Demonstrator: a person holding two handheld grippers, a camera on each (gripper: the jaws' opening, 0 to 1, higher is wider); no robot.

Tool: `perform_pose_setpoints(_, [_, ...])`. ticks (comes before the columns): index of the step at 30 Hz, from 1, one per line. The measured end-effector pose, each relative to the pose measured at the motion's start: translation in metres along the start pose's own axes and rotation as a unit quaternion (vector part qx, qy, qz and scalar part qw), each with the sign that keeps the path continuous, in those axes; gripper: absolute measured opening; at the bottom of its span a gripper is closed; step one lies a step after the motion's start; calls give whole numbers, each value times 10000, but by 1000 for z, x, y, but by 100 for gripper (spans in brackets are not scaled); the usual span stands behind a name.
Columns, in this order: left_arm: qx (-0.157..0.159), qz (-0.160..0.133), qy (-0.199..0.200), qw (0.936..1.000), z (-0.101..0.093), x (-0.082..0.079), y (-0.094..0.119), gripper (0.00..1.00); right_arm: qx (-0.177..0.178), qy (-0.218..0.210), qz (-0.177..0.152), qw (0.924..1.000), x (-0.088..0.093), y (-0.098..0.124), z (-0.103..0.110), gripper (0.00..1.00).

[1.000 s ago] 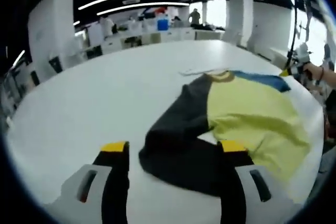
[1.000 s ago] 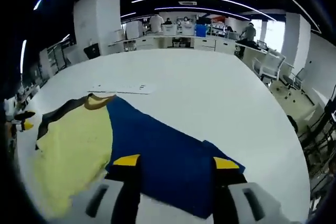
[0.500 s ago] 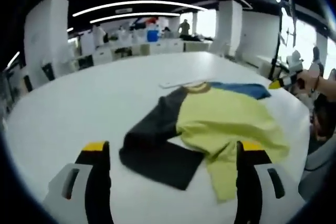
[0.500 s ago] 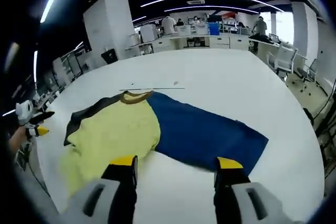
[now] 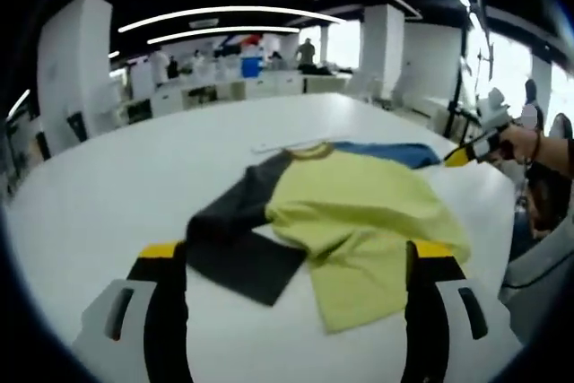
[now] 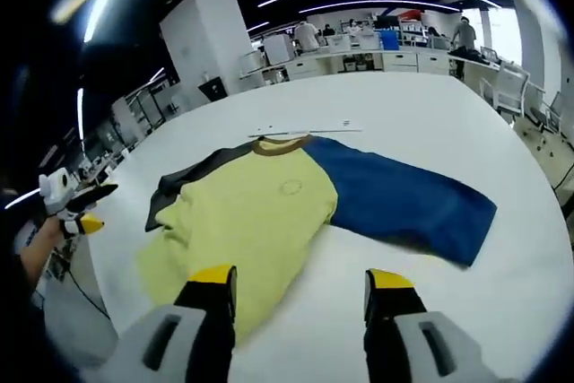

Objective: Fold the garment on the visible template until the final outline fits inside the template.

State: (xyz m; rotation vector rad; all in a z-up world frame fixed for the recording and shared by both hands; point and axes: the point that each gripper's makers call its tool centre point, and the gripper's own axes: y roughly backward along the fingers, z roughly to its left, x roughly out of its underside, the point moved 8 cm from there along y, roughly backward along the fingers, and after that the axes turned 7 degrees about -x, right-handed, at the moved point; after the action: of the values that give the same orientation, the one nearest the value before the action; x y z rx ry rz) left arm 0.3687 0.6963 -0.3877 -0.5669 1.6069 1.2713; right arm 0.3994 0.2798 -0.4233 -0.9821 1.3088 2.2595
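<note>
**Garment spread on table, both grippers apart and empty**

A yellow-bodied shirt (image 6: 247, 217) with one dark grey sleeve and one blue sleeve lies rumpled on the white table (image 6: 421, 123). The left gripper (image 5: 291, 253) and right gripper (image 6: 291, 280) hang near the shirt's hem, jaws spread, holding nothing.

Long ceiling light strips (image 5: 224, 15) and bright windows (image 5: 502, 69) wash the pale worktop (image 5: 108, 186) in soft, nearly shadowless light, while fisheye curvature bends the room's edges and slight blur softens the distance.
</note>
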Motion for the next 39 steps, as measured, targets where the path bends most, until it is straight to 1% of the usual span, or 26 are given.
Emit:
perform_pose_setpoints(4, [0,-7,-78,10000,-4,3,8,97,-131,66,100,9998,9,-4,9,56])
perform_pose_setpoints(5, [0,-5,-81,10000,-7,4,11,96,-148,70,118,9998,14,-1,19,56])
perform_pose_setpoints(6, [-8,-3,-72,10000,-8,4,13,96,-204,68,146,9997,18,-2,23,56])
perform_pose_setpoints(8, [16,-16,-58,10000,-12,6,17,96,-248,34,165,9995,23,-5,26,55])
perform_pose_setpoints(9, [24,-10,-60,10000,-13,7,18,96,-271,27,181,9995,25,-8,23,54])
perform_pose_setpoints(12, [48,112,-81,9999,-17,11,24,95,-406,-121,217,9989,35,-11,32,50])
perform_pose_setpoints(14, [39,109,-36,9999,-19,11,29,94,-474,-224,219,9984,40,-14,34,45])
perform_pose_setpoints(16, [1,83,-15,10000,-20,12,32,94,-480,-234,249,9983,44,-14,40,44])
perform_pose_setpoints(21, [2,51,-86,9999,-24,14,36,94,-482,-262,289,9981,57,-19,44,40])
perform_pose_setpoints(24, [93,55,-93,9999,-27,15,37,93,-453,-240,378,9980,64,-21,46,36])
perform_pose_setpoints(27, [79,89,-174,9998,-28,16,38,92,-450,-256,361,9980,70,-23,47,33])
perform_pose_setpoints(29, [30,83,-144,9999,-26,16,38,92,-450,-257,385,9979,73,-25,46,31])
perform_pose_setpoints(30, [40,60,-58,10000,-27,16,38,92,-424,-229,400,9980,75,-26,47,30])
perform_pose_setpoints(33, [55,61,-3,10000,-29,17,38,91,-437,-211,388,9981,80,-27,52,25])
perform_pose_setpoints(34, [70,74,10,9999,-30,17,39,90,-455,-163,367,9982,82,-28,53,21])
perform_pose_setpoints(36, [55,61,57,9999,-29,17,39,89,-329,-70,345,9988,84,-31,50,14])
perform_pose_setpoints(37, [51,52,79,9999,-29,17,39,89,-329,-40,338,9989,85,-31,52,10])
perform_pose_setpoints(39, [74,54,74,9999,-31,18,41,89,-318,-164,299,9989,86,-36,47,6])
